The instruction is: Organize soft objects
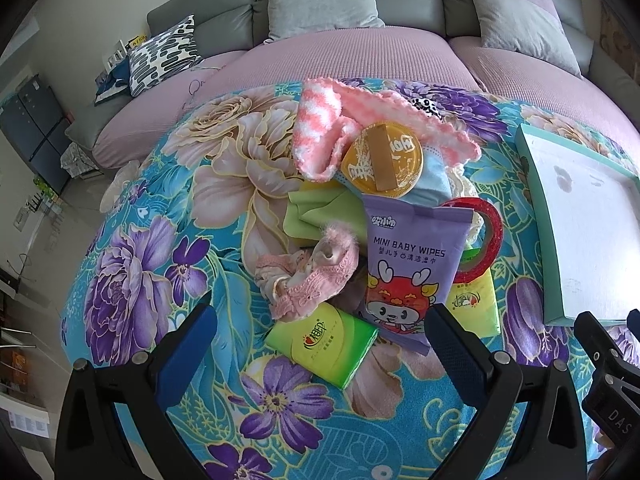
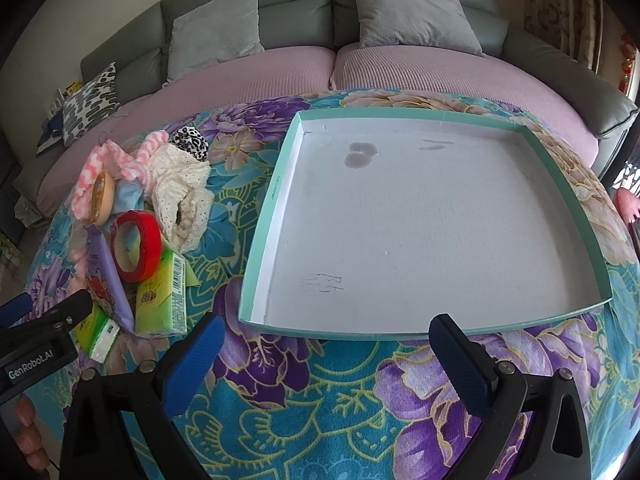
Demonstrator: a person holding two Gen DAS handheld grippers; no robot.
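Observation:
A pile lies on the floral cloth: a pink-white fluffy sock [image 1: 318, 124], pink lace cloth [image 1: 308, 276], green cloth [image 1: 310, 210], a purple baby wipes pack [image 1: 412, 264], green tissue packs [image 1: 322, 342], red tape roll [image 1: 486, 236] and a yellow round lid [image 1: 382, 164]. A cream lace cloth [image 2: 180, 196] shows in the right wrist view. My left gripper [image 1: 320, 340] is open, just before the pile, empty. My right gripper [image 2: 328, 344] is open and empty at the near edge of the teal-rimmed white tray [image 2: 256, 280].
The floral cloth [image 1: 168, 240] covers a table in front of a grey sofa with a pink cover [image 2: 280, 76] and cushions. The tray's inside [image 2: 420, 220] holds nothing. The other gripper shows at the right edge of the left wrist view [image 1: 612, 360].

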